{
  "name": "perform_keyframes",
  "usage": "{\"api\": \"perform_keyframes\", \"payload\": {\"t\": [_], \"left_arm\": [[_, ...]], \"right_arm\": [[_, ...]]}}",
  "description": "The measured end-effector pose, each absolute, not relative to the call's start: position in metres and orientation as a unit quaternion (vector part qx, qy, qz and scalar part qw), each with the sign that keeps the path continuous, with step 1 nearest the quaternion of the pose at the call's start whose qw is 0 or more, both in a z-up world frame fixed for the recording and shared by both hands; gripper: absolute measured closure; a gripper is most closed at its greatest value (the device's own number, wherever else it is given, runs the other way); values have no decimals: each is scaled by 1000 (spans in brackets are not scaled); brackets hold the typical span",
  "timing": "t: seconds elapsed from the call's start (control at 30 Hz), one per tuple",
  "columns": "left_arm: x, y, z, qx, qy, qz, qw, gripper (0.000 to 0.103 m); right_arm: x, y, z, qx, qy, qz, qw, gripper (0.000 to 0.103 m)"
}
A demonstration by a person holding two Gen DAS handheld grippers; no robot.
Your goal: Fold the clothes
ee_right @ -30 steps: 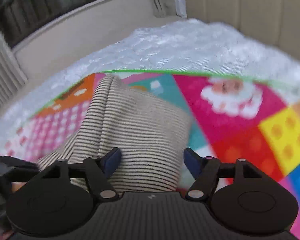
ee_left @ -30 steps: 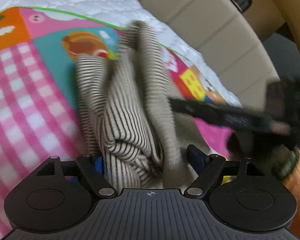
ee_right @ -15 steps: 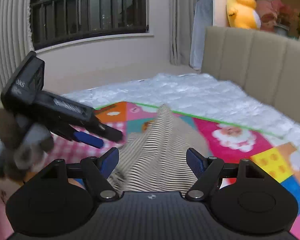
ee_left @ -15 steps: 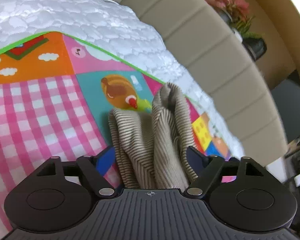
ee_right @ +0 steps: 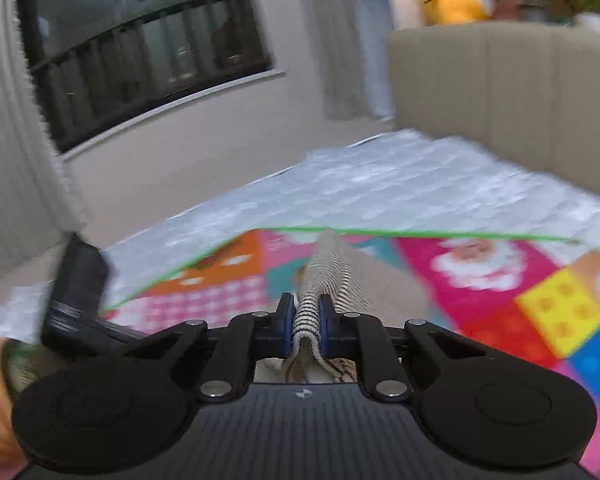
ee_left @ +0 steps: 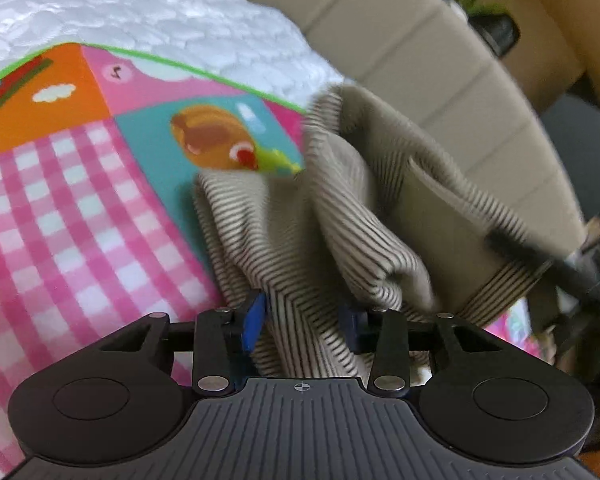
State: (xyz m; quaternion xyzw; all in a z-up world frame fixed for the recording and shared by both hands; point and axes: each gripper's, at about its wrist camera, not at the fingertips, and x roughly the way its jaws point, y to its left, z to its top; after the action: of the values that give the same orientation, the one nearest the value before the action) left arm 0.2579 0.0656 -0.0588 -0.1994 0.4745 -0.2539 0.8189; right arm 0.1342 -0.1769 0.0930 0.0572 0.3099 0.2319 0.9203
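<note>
While no writing is legible, the right gripper pinches a striped garment; the left gripper is half-closed around its bunched folds.

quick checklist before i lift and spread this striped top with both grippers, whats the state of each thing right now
1. Right gripper shut on the striped top: ok, a narrow fold is pinched between its blue pads.
2. Left gripper gripping the striped top: not ok, its fingers stand apart with cloth lying loosely between them.
3. Top spread flat: not ok, it is bunched in deep folds.
4. Play mat flat beneath: ok where visible.
5. Which edge or corner each gripper has: cannot tell, the cloth is too crumpled and blurred.
6. Grippers apart from each other: ok, the right one shows at the left view's edge, not touching.
</note>
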Motion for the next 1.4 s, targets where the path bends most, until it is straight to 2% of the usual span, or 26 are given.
{"api": "perform_keyframes", "payload": {"t": [0.27, 0.33, 0.43, 0.53, 0.6, 0.7, 0.77, 0.83, 0.87, 0.97, 1.0, 1.07, 1.13, 1.27, 1.33, 1.4], "left_arm": [[256, 73, -73, -179, 498, -227, 818, 57], [255, 73, -71, -179, 496, -228, 819, 56], [255, 73, -68, -179, 490, -231, 821, 52], [255, 76, -64, -183, 486, -229, 823, 49], [254, 84, -57, -193, 477, -219, 829, 48], [252, 113, -45, -230, 452, -191, 841, 43], [253, 131, -41, -260, 437, -172, 844, 42], [258, 139, -40, -276, 432, -157, 844, 41], [260, 141, -42, -279, 434, -152, 843, 41], [264, 146, -49, -285, 445, -141, 837, 41], [264, 148, -51, -287, 449, -140, 835, 41], [264, 150, -53, -294, 447, -140, 833, 41], [266, 149, -50, -303, 440, -151, 832, 39], [260, 132, -38, -307, 426, -215, 823, 39], [255, 118, -35, -284, 428, -240, 824, 39], [252, 106, -41, -256, 443, -247, 823, 41]], "right_arm": [[127, -125, 56, 45, 343, 278, 896, 93], [123, -122, 58, 12, 329, 266, 906, 92], [104, -117, 60, -62, 296, 243, 922, 85], [88, -119, 59, -99, 274, 219, 931, 68], [78, -118, 57, -104, 259, 197, 940, 44], [66, -114, 50, -111, 247, 175, 947, 35], [71, -100, 41, -133, 247, 163, 946, 32], [79, -85, 30, -159, 240, 151, 946, 24], [87, -79, 24, -179, 237, 141, 944, 24], [105, -80, 19, -203, 245, 140, 938, 65], [104, -85, 25, -199, 245, 152, 937, 74], [95, -91, 35, -205, 246, 181, 930, 81], [82, -93, 42, -224, 248, 214, 918, 83], [62, -74, 15, -257, 278, 265, 887, 84], [56, -65, 1, -269, 271, 275, 882, 74], [57, -67, 9, -245, 270, 287, 886, 54]]}}
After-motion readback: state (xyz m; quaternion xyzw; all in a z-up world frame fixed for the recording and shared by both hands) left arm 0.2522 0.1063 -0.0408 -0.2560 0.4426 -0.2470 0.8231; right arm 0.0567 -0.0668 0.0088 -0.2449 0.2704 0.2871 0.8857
